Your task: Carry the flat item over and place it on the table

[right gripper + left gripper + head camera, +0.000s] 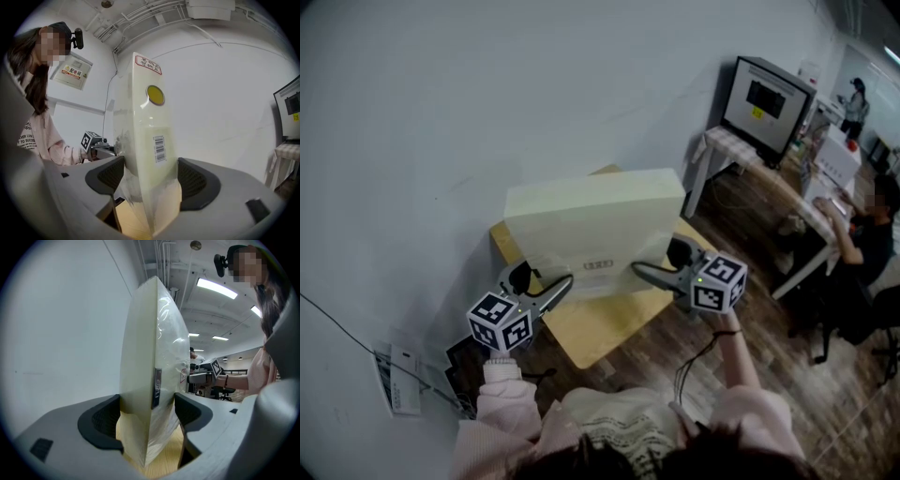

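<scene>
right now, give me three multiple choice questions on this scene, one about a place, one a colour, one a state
1. Where is the box?
A. on the floor
B. over the wooden table
C. on a shelf

2. What colour is the round sticker on the box's edge?
A. blue
B. red
C. yellow

3. How do the left claw and right claw stand?
A. both shut on the box
B. both open and empty
C. only the left holds the box

Answers:
1 B, the head view shows the table under the box.
2 C, the right gripper view shows a yellow dot above the barcode.
3 A, each gripper view shows its jaws pressed on the box's faces.
</scene>
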`<state>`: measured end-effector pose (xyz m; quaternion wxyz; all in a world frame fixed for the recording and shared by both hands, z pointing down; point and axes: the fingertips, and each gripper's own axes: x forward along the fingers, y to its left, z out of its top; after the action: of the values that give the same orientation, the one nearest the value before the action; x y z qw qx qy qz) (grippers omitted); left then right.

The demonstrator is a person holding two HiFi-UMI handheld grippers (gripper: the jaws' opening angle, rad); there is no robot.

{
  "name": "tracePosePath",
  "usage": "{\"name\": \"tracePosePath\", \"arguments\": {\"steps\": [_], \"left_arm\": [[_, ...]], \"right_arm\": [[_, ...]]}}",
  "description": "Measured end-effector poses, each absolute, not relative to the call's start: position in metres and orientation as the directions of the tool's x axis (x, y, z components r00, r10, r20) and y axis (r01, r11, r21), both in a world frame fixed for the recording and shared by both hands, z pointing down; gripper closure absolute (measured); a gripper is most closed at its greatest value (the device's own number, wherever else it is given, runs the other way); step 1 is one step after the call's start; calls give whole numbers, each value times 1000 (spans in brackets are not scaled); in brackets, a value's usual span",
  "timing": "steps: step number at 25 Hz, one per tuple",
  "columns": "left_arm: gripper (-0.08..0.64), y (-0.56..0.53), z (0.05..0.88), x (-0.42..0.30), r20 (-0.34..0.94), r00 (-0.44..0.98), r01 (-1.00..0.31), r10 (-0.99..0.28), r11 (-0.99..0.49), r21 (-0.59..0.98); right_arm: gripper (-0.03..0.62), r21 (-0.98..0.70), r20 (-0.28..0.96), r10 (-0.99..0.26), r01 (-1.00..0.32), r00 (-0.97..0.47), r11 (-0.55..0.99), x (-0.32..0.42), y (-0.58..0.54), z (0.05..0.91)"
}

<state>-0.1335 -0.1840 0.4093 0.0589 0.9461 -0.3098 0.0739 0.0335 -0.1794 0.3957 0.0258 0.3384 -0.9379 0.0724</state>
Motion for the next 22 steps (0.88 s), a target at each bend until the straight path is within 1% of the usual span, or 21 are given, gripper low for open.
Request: {"name": "tracePosePath", "arguments": {"steps": [10, 22], "left_arm": [[195, -211, 420, -122, 192, 788, -606, -585, -793, 68], [193, -247, 436, -108, 209, 747, -658, -631, -746, 102]], "right_arm": [[224, -130, 118, -617, -628, -778, 767, 44, -208, 409], [224, -133, 140, -560, -576, -816, 806, 59, -256, 421]]}}
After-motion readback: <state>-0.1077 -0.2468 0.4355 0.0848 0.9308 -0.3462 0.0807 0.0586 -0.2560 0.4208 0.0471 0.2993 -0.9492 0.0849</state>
